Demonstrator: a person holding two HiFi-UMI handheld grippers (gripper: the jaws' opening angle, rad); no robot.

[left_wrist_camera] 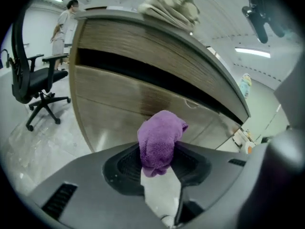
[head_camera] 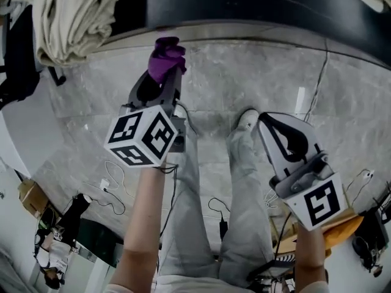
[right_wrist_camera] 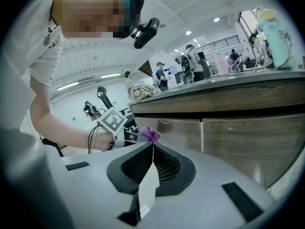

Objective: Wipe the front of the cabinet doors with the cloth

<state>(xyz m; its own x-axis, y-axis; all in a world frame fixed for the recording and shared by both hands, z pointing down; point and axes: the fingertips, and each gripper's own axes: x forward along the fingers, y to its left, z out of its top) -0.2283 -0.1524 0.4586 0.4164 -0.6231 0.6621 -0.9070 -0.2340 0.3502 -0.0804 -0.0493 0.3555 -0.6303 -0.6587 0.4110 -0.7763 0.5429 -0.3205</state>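
Observation:
My left gripper (head_camera: 165, 72) is shut on a bunched purple cloth (head_camera: 165, 57) that sticks out past its tips. In the left gripper view the purple cloth (left_wrist_camera: 161, 142) hangs a short way in front of the wood-grain cabinet doors (left_wrist_camera: 143, 99), apart from them. The right gripper view shows the same cloth (right_wrist_camera: 148, 134) beside a cabinet door (right_wrist_camera: 176, 130). My right gripper (head_camera: 275, 127) is held lower at the right, away from the cabinet; its jaws are shut with nothing between them, seen in its own view (right_wrist_camera: 152, 144).
A beige cloth heap (head_camera: 73, 17) lies on the cabinet's top (left_wrist_camera: 171, 6). An office chair (left_wrist_camera: 33, 80) stands left of the cabinet. Cables (head_camera: 113, 188) run over the marble floor. The person's legs and a shoe (head_camera: 247, 119) are below. People stand in the background (right_wrist_camera: 159, 75).

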